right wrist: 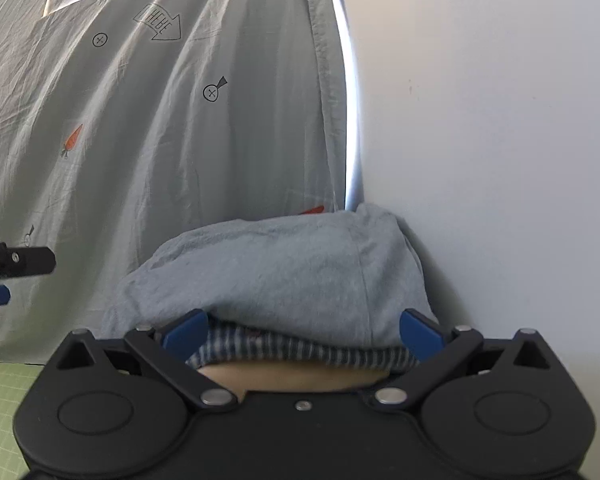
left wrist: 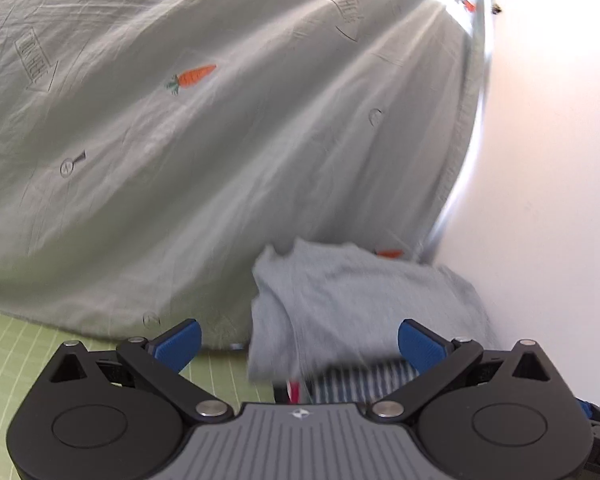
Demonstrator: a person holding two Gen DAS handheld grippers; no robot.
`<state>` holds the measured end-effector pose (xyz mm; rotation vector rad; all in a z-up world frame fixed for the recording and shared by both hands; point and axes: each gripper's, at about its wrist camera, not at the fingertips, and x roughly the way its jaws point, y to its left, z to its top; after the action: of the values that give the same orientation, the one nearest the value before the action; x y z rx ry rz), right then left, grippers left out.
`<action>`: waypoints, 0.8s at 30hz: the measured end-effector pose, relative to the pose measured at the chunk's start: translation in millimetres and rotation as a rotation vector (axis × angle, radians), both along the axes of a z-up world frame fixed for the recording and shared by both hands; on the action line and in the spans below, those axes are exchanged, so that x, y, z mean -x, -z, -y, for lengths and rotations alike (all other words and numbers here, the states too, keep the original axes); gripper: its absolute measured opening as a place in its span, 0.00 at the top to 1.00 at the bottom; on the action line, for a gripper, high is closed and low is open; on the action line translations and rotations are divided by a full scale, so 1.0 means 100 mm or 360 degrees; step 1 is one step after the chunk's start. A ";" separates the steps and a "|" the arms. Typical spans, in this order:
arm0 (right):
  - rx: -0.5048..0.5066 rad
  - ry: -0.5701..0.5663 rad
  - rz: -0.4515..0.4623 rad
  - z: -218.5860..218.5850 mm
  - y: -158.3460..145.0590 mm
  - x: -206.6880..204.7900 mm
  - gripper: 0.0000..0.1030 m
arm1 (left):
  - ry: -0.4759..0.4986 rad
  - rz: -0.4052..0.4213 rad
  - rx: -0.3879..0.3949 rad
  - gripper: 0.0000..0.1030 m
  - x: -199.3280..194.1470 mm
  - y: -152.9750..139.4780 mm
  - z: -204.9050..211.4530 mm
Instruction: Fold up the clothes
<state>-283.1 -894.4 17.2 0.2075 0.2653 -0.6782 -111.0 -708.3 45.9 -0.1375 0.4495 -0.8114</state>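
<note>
A folded grey garment (left wrist: pixel 360 300) lies on top of a striped garment (left wrist: pixel 360 378), at the foot of a white wall. My left gripper (left wrist: pixel 300 344) stands open just in front of this pile, and its blue pads (left wrist: pixel 178 344) touch nothing. In the right wrist view the same grey garment (right wrist: pixel 280 272) rests on the striped one (right wrist: pixel 300 350), with a beige layer (right wrist: pixel 292 376) beneath. My right gripper (right wrist: pixel 303 332) is open, and its pads flank the pile's near edge without pressing on it. The left gripper (right wrist: pixel 16 278) shows at the left edge.
A grey sheet (left wrist: pixel 180 120) printed with carrots and arrows hangs behind the pile and fills the left side. The white wall (right wrist: pixel 480 140) closes the right side. A green grid mat (left wrist: pixel 20 352) covers the surface at lower left.
</note>
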 end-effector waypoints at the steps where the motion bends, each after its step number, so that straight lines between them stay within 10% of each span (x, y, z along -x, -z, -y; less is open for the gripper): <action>1: -0.0006 -0.0006 -0.0015 -0.12 0.01 0.08 0.00 | -0.0002 -0.0012 -0.0010 0.00 0.09 0.03 -0.07; 24: -0.0197 0.0192 -0.0331 -1.61 0.32 1.24 0.00 | 0.0212 0.0069 -0.0453 0.00 1.35 0.55 -1.09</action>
<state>-407.1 -733.7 -14.9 0.2735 0.4981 -0.8046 -245.6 -599.1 -8.6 0.1755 0.5324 -0.8705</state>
